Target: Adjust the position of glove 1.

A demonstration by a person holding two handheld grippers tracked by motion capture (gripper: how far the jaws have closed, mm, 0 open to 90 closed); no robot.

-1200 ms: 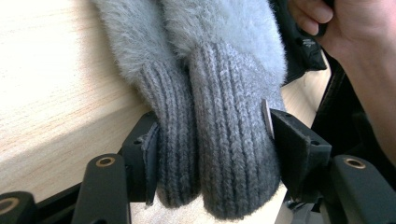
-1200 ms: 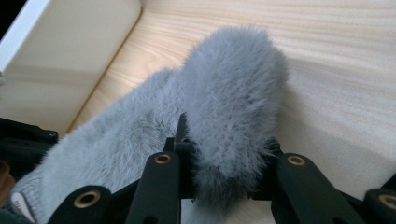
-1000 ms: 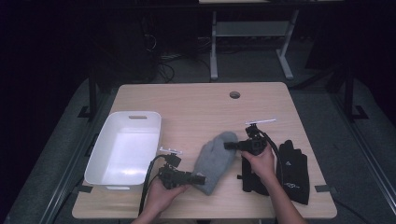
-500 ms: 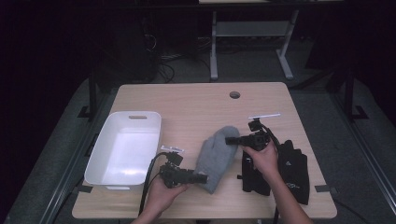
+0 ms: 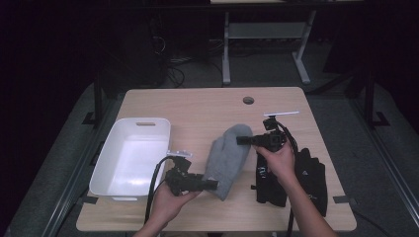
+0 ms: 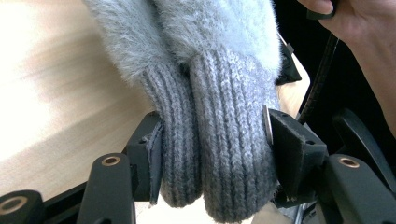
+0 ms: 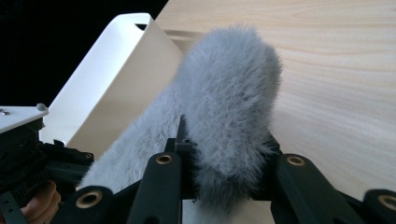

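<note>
Grey mittens (image 5: 228, 159): a pair, held over the table (image 5: 197, 106) beside the white bin (image 5: 129, 158). Left gripper (image 5: 211, 185) clamps the knit cuffs, right gripper (image 5: 243, 140) the fuzzy tips; long axis runs between them.

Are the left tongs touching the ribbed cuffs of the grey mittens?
Touching. In the left gripper view, both pads of the left tongs press against the ribbed cuffs of the grey mittens.

Two grey mittens (image 5: 228, 158), one white bin (image 5: 131, 160), one black glove pair (image 5: 296, 177)
</note>
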